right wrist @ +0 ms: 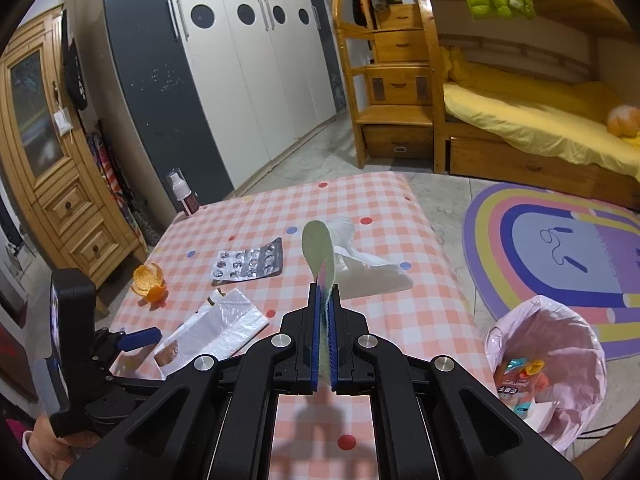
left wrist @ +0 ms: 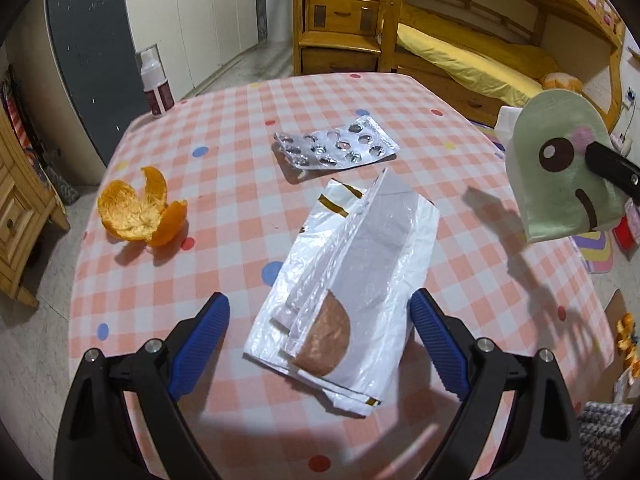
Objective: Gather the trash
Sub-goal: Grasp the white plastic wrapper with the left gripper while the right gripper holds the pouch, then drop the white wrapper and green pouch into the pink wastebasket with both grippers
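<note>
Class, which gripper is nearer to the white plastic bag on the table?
Left. The left gripper straddles the white plastic bag, open; the right gripper is beside it, raised, clamping a green pouch.

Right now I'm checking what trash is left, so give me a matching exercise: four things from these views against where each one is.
Things:
1. green cartoon-face pouch
2. orange peel
3. white plastic wrapper
4. blister pack

Places:
A. between the open left gripper fingers
B. table's left edge
C. clamped in the right gripper
D. beyond the wrapper, mid-table

Pairs: 1-C, 2-B, 3-A, 4-D
</note>
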